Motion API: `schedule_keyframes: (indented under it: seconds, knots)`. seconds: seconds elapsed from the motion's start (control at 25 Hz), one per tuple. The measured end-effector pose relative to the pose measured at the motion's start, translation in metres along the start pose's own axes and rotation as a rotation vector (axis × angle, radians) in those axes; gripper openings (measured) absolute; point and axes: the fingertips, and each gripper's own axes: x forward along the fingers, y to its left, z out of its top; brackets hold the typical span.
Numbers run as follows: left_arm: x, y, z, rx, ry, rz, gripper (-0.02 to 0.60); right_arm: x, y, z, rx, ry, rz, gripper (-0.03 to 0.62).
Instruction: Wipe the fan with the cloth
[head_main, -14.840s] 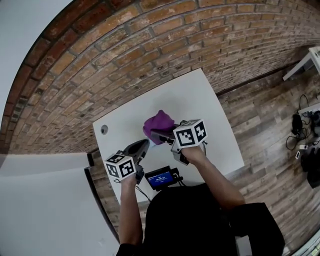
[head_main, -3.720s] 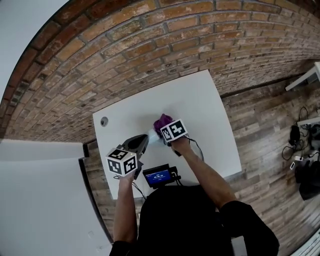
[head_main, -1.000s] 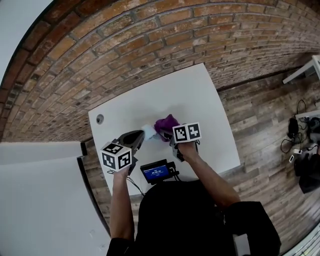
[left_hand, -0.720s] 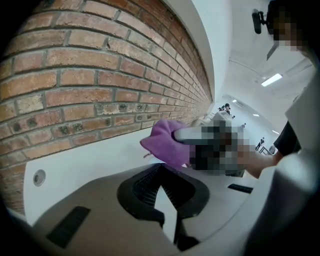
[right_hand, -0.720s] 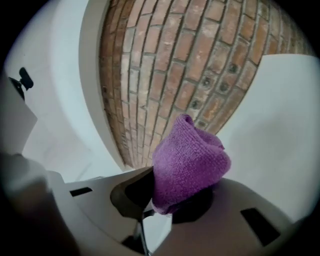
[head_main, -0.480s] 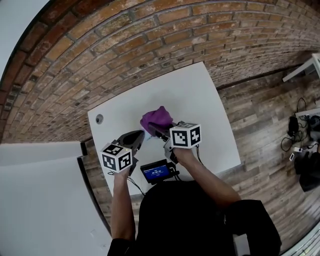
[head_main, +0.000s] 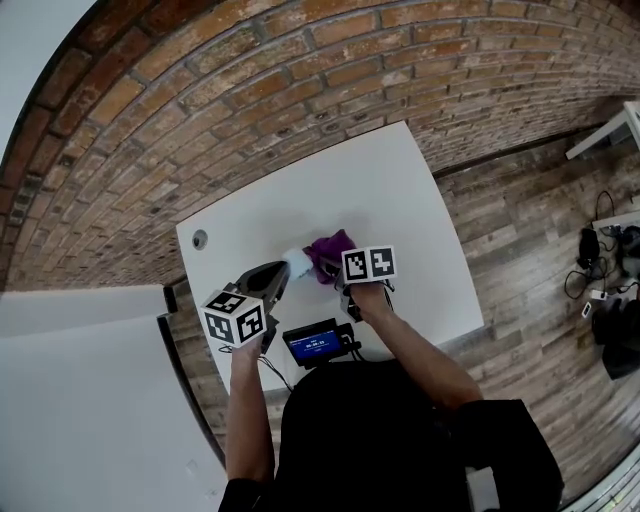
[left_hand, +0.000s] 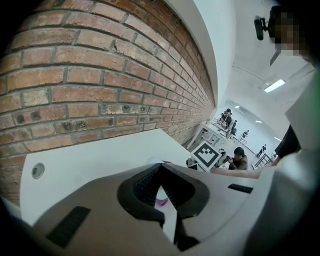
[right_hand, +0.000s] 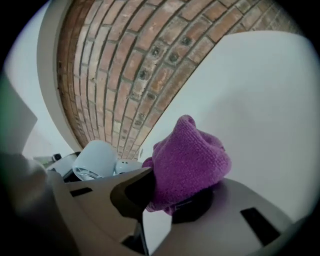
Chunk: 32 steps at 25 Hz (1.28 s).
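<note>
A small white fan (head_main: 297, 262) stands on the white table (head_main: 400, 200); in the right gripper view the fan (right_hand: 95, 159) is a pale tilted cylinder. My right gripper (head_main: 340, 270) is shut on a bunched purple cloth (head_main: 328, 250), which sits just right of the fan. The cloth (right_hand: 192, 160) bulges out over the right gripper's (right_hand: 167, 200) jaws. My left gripper (head_main: 272, 278) is shut, its tips right at the fan's left side. Whether it pinches any part of the fan is hidden. A speck of purple shows through the left gripper (left_hand: 161, 172).
A brick wall (head_main: 250, 100) runs along the table's far edge. A round grey cable hole (head_main: 199, 239) lies at the table's far left. A black device with a blue screen (head_main: 318, 345) and its cables sit at the near edge, between my arms.
Half a second ago the cloth was raised over the fan and hid it. The right gripper has since come back down to the right, and the fan shows again. The left gripper kept still.
</note>
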Motion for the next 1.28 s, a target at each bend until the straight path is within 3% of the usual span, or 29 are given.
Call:
schedule_keyframes:
  seconds: [0.08, 0.24, 0.36, 0.52, 0.72, 0.88, 0.96, 1.04, 1.16, 1.2, 1.28]
  knots:
    - [0.000, -0.001, 0.000, -0.009, -0.006, -0.005, 0.006, -0.011, 0.003, -0.001, 0.017, 0.010, 0.040, 0.063]
    - [0.000, 0.000, 0.002, -0.012, -0.013, -0.009, 0.006, -0.041, 0.052, 0.013, 0.035, -0.004, 0.322, 0.063]
    - [0.000, 0.001, 0.001, -0.012, -0.010, -0.008, 0.006, -0.033, 0.060, 0.001, 0.022, 0.073, 0.368, 0.063]
    - [0.001, -0.001, 0.000, -0.012, -0.002, -0.012, 0.006, -0.014, 0.048, -0.021, 0.024, 0.155, 0.322, 0.063]
    - [0.000, -0.001, 0.000, -0.013, -0.004, -0.012, 0.006, 0.006, -0.004, -0.037, -0.047, 0.235, 0.053, 0.063]
    - [0.001, -0.002, 0.000, -0.021, -0.010, -0.017, 0.006, -0.003, -0.027, -0.016, -0.174, 0.206, -0.111, 0.063]
    - [0.001, -0.001, 0.000, -0.020, -0.011, -0.016, 0.006, -0.012, -0.028, 0.005, -0.216, 0.142, -0.144, 0.063]
    - [0.001, 0.000, 0.000, -0.021, -0.014, -0.017, 0.006, -0.019, -0.005, 0.023, -0.163, 0.060, -0.029, 0.063]
    - [0.000, 0.000, 0.000, -0.022, -0.017, -0.015, 0.006, -0.019, 0.043, 0.032, 0.128, -0.013, 0.297, 0.063]
    - [0.000, 0.000, 0.000, -0.023, -0.017, -0.015, 0.006, -0.016, 0.050, 0.029, 0.223, -0.020, 0.359, 0.063]
    - [0.001, 0.000, -0.001, -0.021, -0.014, -0.015, 0.006, -0.010, 0.043, 0.022, 0.304, -0.021, 0.354, 0.063]
